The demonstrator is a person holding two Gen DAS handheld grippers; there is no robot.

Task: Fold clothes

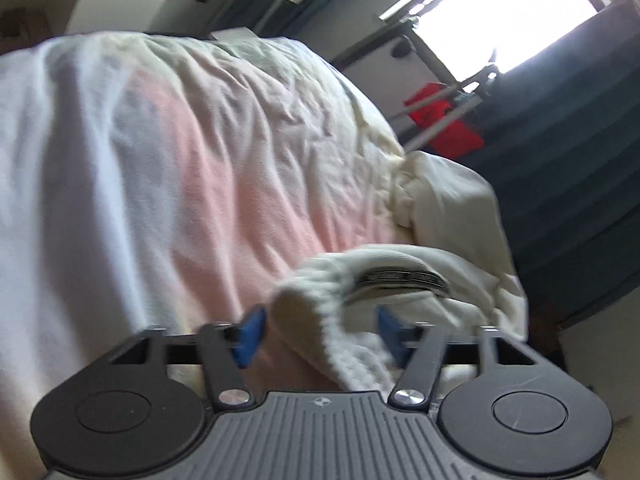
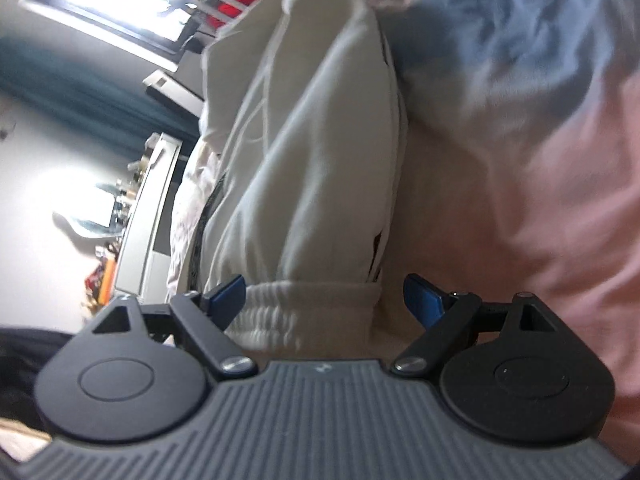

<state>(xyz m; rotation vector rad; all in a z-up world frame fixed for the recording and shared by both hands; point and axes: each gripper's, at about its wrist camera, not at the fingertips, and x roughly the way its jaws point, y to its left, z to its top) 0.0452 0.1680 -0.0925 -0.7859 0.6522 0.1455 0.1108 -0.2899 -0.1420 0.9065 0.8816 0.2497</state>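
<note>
On a rumpled pink-and-white bedsheet [image 1: 192, 168], my left gripper [image 1: 320, 330] gapes around the white sweatpants' [image 2: 304, 152] ribbed waistband [image 1: 320, 312]; my right gripper [image 2: 324, 300], also apart, frames a gathered cuff [image 2: 304, 312].

R gripper [image 2: 322, 300] jaws apart, sweatpants cuff [image 2: 312, 312] btwn

Open, rumpled bed cover [image 1: 192, 152] to the left of the left claw [image 1: 320, 332]: room to pass there. Blocked straight ahead by the ribbed cuff [image 1: 316, 308] of the white garment [image 1: 452, 208], lying in the gap between the parted blue fingers [image 1: 250, 334]. Right claw [image 2: 324, 300] likewise spread wide, gathered hem [image 2: 304, 312] filling most of the gap. Free pink bedding [image 2: 540, 200] to its right; garment bulk and furniture [image 2: 156, 208] crowding its left.
</note>
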